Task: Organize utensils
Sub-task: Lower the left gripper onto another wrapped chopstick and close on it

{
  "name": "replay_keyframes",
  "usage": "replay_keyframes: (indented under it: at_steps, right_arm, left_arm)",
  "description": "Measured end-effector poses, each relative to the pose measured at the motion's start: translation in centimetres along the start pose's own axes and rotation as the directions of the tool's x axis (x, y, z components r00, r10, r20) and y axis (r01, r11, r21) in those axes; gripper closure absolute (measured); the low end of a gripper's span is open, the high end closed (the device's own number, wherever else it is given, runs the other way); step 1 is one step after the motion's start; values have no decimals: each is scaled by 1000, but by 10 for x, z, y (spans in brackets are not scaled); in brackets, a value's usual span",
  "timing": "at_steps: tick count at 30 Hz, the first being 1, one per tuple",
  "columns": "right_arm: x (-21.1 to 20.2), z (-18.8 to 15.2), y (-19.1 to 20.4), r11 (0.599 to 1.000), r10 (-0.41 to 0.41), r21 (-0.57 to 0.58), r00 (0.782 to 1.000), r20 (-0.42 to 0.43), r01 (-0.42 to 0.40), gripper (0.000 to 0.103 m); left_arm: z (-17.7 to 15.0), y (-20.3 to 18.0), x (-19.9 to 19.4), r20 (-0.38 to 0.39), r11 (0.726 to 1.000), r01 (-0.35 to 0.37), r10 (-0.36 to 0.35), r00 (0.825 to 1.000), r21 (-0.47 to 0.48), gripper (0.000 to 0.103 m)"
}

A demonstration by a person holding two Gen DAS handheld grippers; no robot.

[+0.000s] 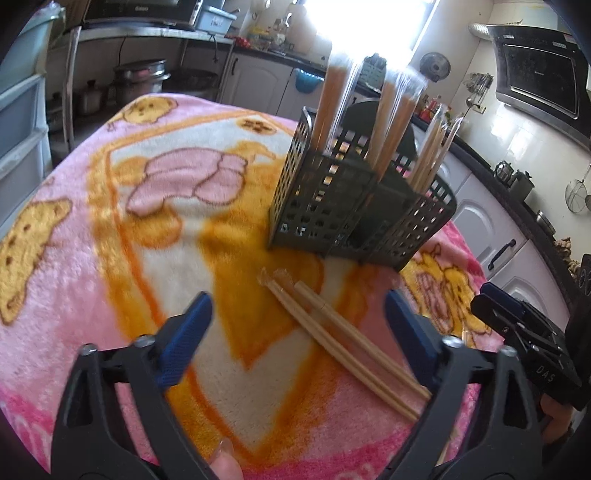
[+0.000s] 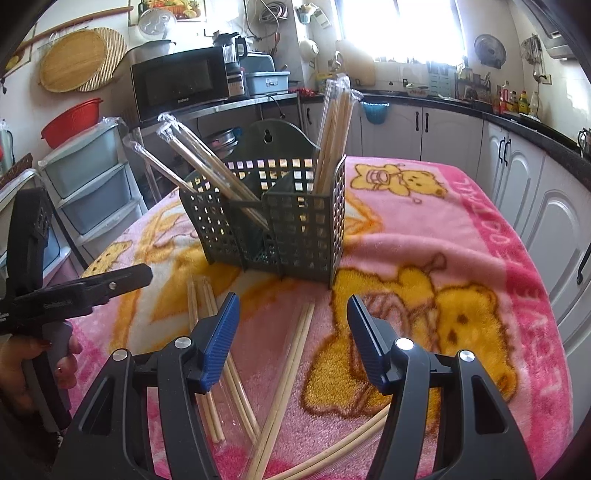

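- Wooden wrapped chopsticks (image 1: pixel 343 334): lying on blanket (image 1: pixel 110 258) between the spread, empty left gripper (image 1: pixel 297 325) fingers.
- Right gripper (image 2: pixel 293 332): spread, empty, over loose chopsticks (image 2: pixel 286 373).
- Green caddy (image 2: pixel 273 218): ahead of both, holding wrapped chopsticks.

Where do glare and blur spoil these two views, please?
Left wrist view: window glare washes out the wrapped chopstick tops above the dark green perforated plastic caddy, and the whole frame is motion-blurred. Right wrist view: sharper, window overexposed; both bend straight lines.

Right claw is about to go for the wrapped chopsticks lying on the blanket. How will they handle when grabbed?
The wrapped chopsticks look stiff and light. Their clear sleeve may make them slippery between the pads. The plush blanket probably keeps them from rolling.
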State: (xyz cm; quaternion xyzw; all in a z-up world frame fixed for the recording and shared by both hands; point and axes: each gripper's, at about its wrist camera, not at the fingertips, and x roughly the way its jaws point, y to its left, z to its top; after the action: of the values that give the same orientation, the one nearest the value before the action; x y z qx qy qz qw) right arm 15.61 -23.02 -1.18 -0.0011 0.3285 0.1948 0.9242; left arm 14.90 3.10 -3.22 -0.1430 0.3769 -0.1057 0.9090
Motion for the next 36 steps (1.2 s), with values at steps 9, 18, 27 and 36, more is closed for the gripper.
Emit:
replay_keyframes:
  at_steps: [9, 18, 27, 36]
  right_arm:
    - [17, -4, 0, 1000, -11, -11, 998, -64, 10, 45]
    - [58, 1, -1, 999, -11, -35, 984, -176, 4, 51]
    - [93, 6, -2, 998, -26, -56, 967, -254, 12, 56]
    - [106, 15, -6, 999, -32, -32, 961, -274, 24, 56]
  left_arm:
    - [-7, 15, 33, -116, 997, 41, -49, 992, -69, 71]
    - [1, 21, 58, -166, 995, 8, -24, 986, -95, 78]
    - [9, 30, 67, -171, 991, 15, -38, 985, -130, 83]
    - [16, 43, 70, -167, 985, 32, -61, 984, -171, 88]
